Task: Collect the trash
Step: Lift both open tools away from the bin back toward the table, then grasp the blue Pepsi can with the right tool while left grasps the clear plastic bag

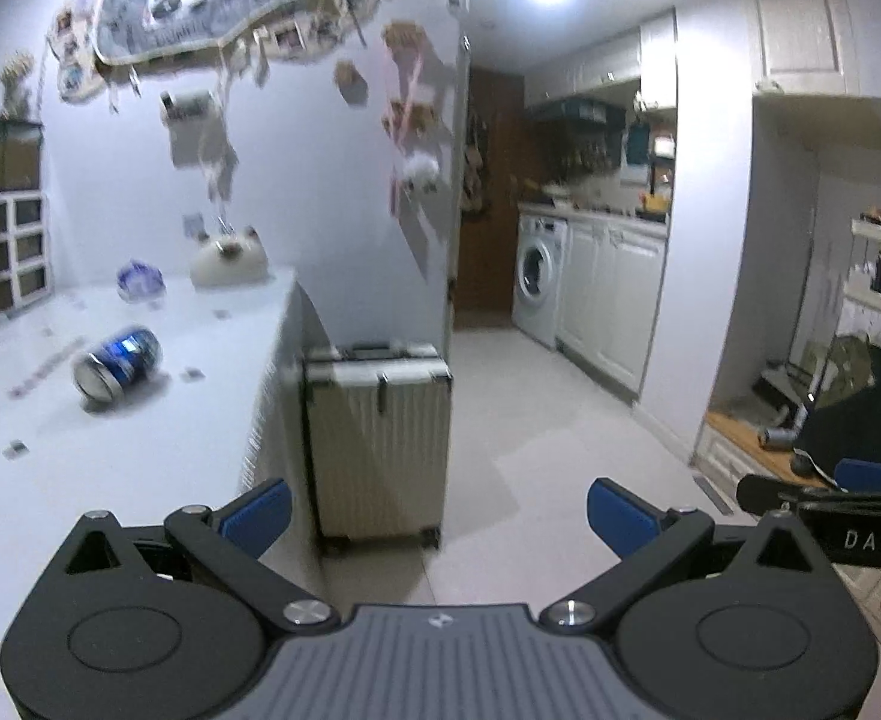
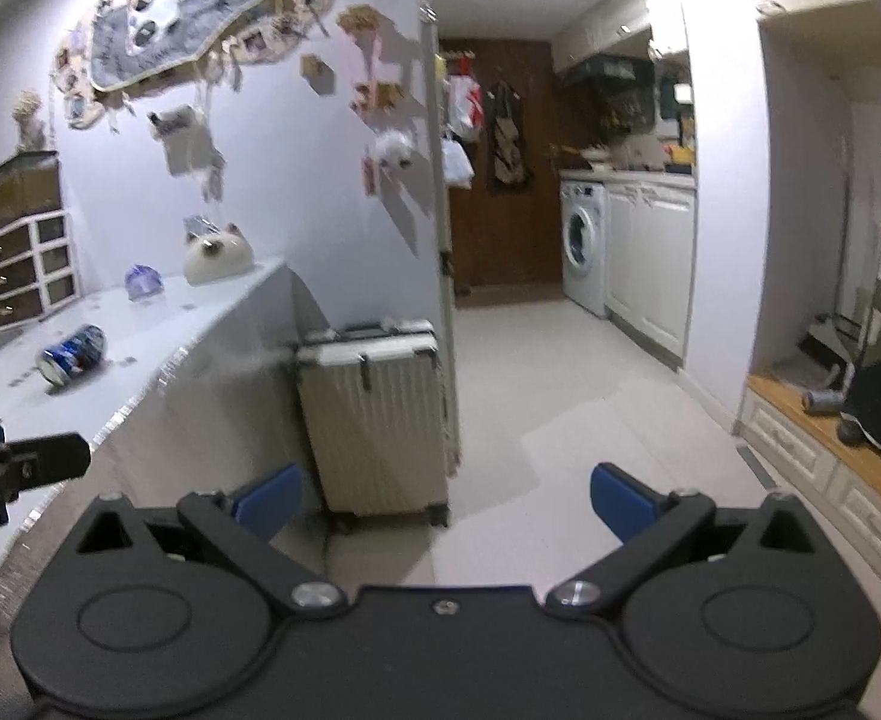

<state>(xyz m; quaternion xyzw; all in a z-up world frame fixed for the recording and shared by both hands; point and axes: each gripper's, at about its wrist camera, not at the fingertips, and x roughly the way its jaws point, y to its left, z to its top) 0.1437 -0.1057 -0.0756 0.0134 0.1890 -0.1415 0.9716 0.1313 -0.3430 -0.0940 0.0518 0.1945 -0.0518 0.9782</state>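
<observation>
Can (image 1: 117,364) — blue, on its side on the white bench (image 1: 140,456), beside the suitcase (image 1: 378,438). Left gripper (image 1: 439,513) and right gripper (image 2: 445,501) — both spread wide, empty, well apart from it. Step judged: approach; next calls for swinging left over the can.

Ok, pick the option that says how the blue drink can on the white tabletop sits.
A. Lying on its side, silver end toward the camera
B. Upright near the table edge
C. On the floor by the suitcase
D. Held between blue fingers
A: the blue drink can lies tipped over on the white tabletop, its round silver end facing the camera, clear of both grippers.
</observation>
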